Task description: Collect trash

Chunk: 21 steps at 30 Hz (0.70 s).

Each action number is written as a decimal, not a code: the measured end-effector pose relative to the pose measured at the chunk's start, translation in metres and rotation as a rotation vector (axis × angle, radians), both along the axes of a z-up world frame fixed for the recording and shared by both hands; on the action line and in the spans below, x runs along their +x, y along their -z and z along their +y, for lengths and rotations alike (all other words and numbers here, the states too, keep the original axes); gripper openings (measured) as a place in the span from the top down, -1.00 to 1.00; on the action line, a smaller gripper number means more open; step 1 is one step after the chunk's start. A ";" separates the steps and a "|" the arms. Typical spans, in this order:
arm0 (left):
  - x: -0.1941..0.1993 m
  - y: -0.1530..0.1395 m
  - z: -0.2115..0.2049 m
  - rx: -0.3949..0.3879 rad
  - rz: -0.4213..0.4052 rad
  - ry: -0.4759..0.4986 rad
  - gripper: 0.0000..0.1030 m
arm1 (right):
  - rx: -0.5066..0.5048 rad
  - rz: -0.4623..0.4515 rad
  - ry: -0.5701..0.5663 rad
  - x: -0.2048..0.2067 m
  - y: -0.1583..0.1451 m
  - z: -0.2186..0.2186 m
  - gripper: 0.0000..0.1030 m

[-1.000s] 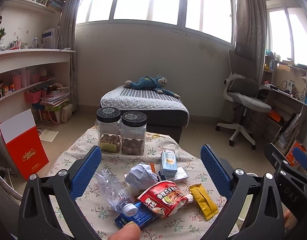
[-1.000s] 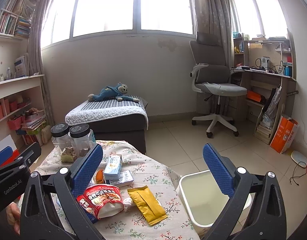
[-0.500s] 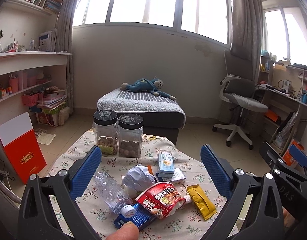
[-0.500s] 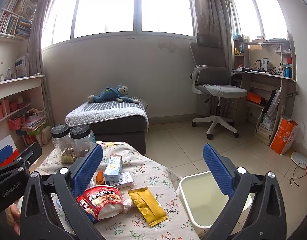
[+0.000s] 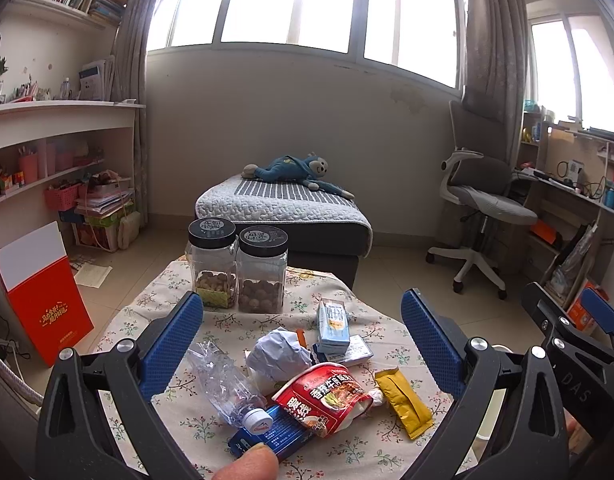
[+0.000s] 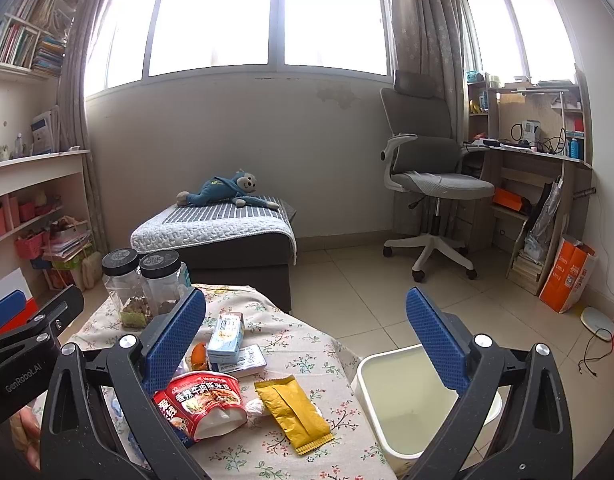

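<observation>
Crinkled clear plastic comes first on the left: a crushed bottle (image 5: 226, 380) lying on its side on the bench (image 5: 147, 304), cap toward the camera — light, springy, likely to slip, so I would pinch it across the flattened body. Beside it sits a crumpled paper ball (image 5: 277, 354), soft and nearly weightless, fit to take anywhere. Next, the red noodle cup (image 5: 323, 398) lies tipped over a blue packet (image 5: 273, 436); its thin rim looks the best hold. Further right, the yellow sachet (image 6: 293, 414) lies flat and slick near the bench edge — better nipped at an end. All of it lies below and ahead of both pairs of jaws, untouched. Left gripper (image 5: 301, 336) and right gripper (image 6: 305, 334) both stand wide and empty. The white bin (image 6: 387, 436) waits on the floor just right of the bench.
</observation>
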<state>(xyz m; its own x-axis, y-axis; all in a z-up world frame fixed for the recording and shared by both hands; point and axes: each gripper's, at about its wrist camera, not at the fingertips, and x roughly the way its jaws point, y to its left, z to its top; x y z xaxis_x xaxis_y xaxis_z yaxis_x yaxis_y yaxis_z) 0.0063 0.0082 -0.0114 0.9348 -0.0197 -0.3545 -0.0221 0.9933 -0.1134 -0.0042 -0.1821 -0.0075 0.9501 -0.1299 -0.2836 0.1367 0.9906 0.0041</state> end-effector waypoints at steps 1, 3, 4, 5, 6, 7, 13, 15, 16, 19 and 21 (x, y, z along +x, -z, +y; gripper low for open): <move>0.000 0.000 0.000 0.000 0.001 0.000 -0.88 | 0.000 -0.001 0.000 0.000 0.000 0.000 -0.87; 0.000 0.000 0.000 0.000 0.002 0.000 -0.87 | -0.001 -0.001 0.000 0.000 0.000 0.000 -0.87; 0.000 0.000 -0.001 0.000 0.000 0.000 -0.87 | 0.000 -0.001 0.000 0.000 0.000 0.000 -0.87; 0.001 0.000 -0.001 0.000 0.001 0.001 -0.88 | 0.000 0.000 0.000 0.000 0.000 0.000 -0.87; 0.000 0.001 -0.001 0.001 0.000 0.000 -0.88 | 0.000 0.000 0.000 0.000 0.000 0.000 -0.87; 0.001 0.001 -0.001 0.001 0.001 0.000 -0.87 | 0.000 0.000 0.000 0.000 0.000 0.000 -0.87; 0.000 0.001 -0.001 -0.002 0.003 -0.001 -0.87 | 0.000 -0.001 0.001 0.000 0.000 0.000 -0.87; 0.000 0.001 0.000 -0.003 0.004 -0.001 -0.87 | 0.000 -0.001 0.001 0.000 0.001 0.000 -0.87; 0.000 0.001 0.000 -0.004 0.005 -0.001 -0.87 | 0.001 -0.002 0.000 0.000 0.000 0.000 -0.87; 0.000 0.002 -0.002 0.001 0.002 -0.001 -0.88 | -0.002 -0.001 0.000 0.000 0.000 0.000 -0.87; 0.000 0.004 -0.003 0.000 0.003 -0.001 -0.87 | 0.000 -0.001 0.000 0.000 0.000 0.000 -0.87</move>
